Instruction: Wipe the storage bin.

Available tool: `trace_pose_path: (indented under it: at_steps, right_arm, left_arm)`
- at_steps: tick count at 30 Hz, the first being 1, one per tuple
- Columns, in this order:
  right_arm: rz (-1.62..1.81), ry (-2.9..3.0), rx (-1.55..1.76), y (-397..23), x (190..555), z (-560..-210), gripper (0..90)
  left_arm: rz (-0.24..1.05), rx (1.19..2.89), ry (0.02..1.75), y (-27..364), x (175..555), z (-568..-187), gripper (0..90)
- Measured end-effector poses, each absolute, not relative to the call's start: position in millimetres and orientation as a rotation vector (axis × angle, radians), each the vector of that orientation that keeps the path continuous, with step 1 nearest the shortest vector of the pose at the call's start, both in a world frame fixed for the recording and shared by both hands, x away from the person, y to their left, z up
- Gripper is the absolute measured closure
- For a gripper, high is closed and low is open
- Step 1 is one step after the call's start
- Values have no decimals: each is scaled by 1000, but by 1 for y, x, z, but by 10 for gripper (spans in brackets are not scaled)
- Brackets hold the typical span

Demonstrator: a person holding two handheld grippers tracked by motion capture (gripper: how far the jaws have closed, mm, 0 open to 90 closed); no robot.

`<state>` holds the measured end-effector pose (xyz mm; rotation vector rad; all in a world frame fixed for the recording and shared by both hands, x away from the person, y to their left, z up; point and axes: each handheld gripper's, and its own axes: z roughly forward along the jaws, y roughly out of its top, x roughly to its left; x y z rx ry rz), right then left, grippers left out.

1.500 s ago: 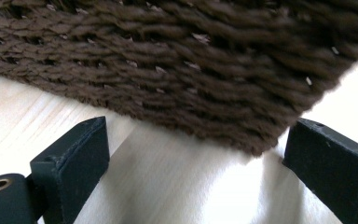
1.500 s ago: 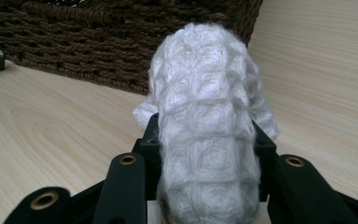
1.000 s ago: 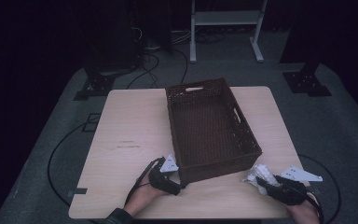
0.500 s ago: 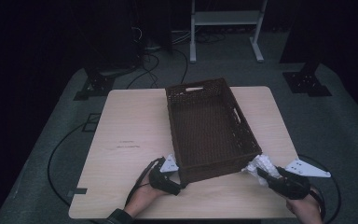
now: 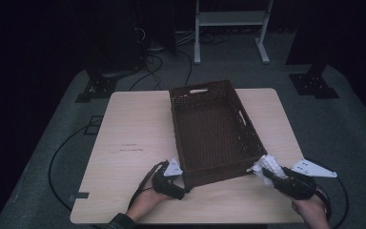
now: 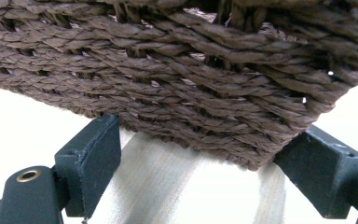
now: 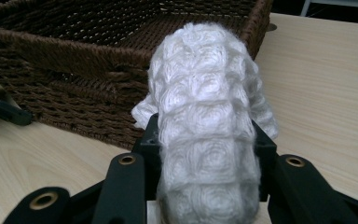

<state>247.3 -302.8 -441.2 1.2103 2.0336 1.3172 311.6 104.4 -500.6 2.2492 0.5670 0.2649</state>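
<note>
A brown woven basket [image 5: 213,130] stands in the middle of the light wooden table [image 5: 133,129], with nothing visible inside it. My left gripper [image 5: 183,183] is at the basket's near left corner. In the left gripper view the two black jaws stand wide on either side of the corner [image 6: 242,135] and touch the weave on both sides. My right gripper [image 5: 267,172] is at the near right corner, shut on a white fluffy knitted cloth [image 7: 205,116]. The cloth [image 5: 267,164] bulges up between the jaws just in front of the basket's wall [image 7: 70,60].
A metal stand [image 5: 228,28], cables [image 5: 171,52] and dark equipment bases [image 5: 314,83] lie on the grey floor behind the table. The person's hands [image 5: 140,207] come in over the table's near edge. A cable [image 5: 59,162] loops on the floor at the left.
My right gripper has edged with the white cloth a little closer to the basket's near right corner. The left gripper and the basket have stayed in place.
</note>
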Motion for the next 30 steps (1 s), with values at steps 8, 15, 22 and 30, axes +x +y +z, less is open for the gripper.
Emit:
trace_pose_path:
  at_steps: [8, 15, 22, 30]
  right_arm:
    - [1312, 2046, 1209, -302, 250, -452, 602]
    - [1275, 2071, 1219, -299, 253, -464, 600]
    - [1257, 2089, 1232, -297, 255, -474, 601]
    - [1220, 2121, 1245, -294, 257, -485, 602]
  left_arm:
    - [265, 2249, 568, 104, 312, -501, 151]
    - [265, 2249, 568, 104, 312, -501, 151]
    - [265, 2249, 569, 104, 311, -501, 151]
    - [266, 2249, 569, 104, 311, -501, 151]
